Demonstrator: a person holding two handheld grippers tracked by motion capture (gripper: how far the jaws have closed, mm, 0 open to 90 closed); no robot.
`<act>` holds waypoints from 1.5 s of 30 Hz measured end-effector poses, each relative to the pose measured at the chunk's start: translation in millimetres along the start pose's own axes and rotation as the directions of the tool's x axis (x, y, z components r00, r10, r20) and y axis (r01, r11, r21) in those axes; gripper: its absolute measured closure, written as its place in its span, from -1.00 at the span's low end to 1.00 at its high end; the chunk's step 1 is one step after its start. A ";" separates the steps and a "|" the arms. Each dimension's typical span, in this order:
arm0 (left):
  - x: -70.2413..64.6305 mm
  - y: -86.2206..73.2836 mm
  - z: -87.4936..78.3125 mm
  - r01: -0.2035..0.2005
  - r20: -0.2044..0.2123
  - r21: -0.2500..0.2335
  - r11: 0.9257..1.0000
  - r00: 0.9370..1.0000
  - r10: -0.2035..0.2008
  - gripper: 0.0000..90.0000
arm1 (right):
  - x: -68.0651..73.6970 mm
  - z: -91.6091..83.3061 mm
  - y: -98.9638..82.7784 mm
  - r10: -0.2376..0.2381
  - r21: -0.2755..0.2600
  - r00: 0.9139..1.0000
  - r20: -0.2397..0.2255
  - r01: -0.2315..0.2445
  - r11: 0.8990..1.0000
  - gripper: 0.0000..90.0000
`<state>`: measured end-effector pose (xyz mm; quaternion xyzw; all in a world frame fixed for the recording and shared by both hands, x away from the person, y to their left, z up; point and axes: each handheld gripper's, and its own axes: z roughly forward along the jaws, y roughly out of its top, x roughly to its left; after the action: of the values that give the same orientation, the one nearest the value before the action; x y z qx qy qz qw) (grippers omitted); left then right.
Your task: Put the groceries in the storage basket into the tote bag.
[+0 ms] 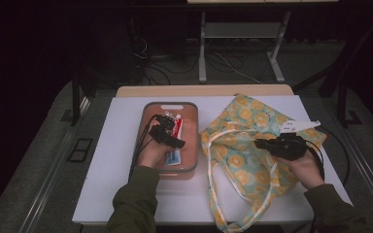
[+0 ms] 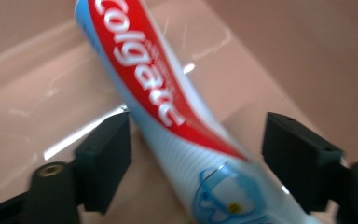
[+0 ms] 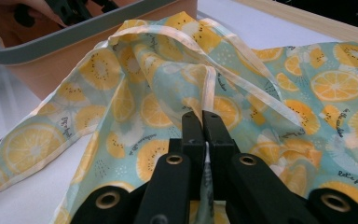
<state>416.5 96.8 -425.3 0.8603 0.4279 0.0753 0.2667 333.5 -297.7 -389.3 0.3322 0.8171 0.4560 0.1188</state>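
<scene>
Toothpaste tube (image 2: 177, 121), red-and-white soft plastic, lies in the peach plastic bin (image 1: 192, 141) on the counter; light, squashy, slick, best taken mid-body. Left tool (image 2: 196, 158) straddles it, unclenched; right tool (image 3: 204, 122) clamps the fruit-print fabric bag (image 3: 270, 93).

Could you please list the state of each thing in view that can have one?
toothpaste tube: lying in the bin, between the left gripper's jaws, not yet pinched.
bin: open-topped, on the table.
fruit-print bag: crumpled flat, fabric pinched.
left gripper: open.
right gripper: shut on the bag.
</scene>
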 end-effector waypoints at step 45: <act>-29.2 7.2 -84.2 -0.080 0.101 -0.212 0.974 0.989 0.104 0.68 | -4.1 -3.1 -0.5 0.003 -0.020 1.000 0.029 -0.002 1.000 0.97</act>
<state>373.1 103.9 -347.3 0.8496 0.3617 0.0835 0.3747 334.8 -302.6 -388.5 0.3386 0.8103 0.4593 0.1334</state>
